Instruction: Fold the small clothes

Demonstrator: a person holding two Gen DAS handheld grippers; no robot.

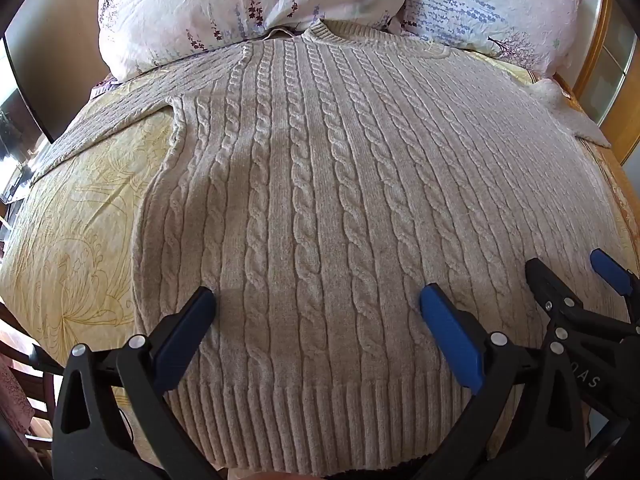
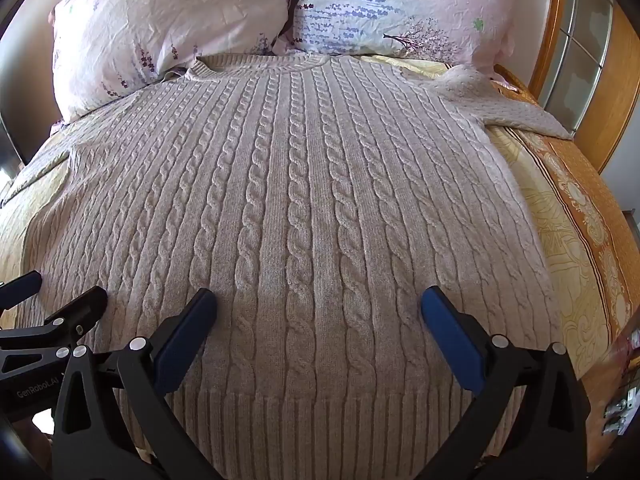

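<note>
1. Cable-knit sweater (image 1: 320, 200), beige, lies flat and face up on the bed, collar toward the pillows, ribbed hem nearest the cameras.
2. Its left sleeve (image 1: 100, 120) angles out across the yellow floral bedspread (image 1: 72, 240); the right sleeve (image 2: 500, 108) runs out toward the wooden bed frame (image 2: 592, 80).
3. Two pillows sit at the head: left pillow (image 1: 240, 0), pale pink with purple sprigs; right pillow (image 2: 400, 8), with a tree print. The collar touches their lower edge.
4. Left gripper (image 1: 318, 304): jaws spread wide, blue pads above the lower sweater body just past the hem, holding nothing.
5. Right gripper (image 2: 319, 304): jaws equally wide, poised over the lower right of the sweater, nothing between the pads.
6. The grippers are side by side; each shows at the edge of the other's view.
</note>
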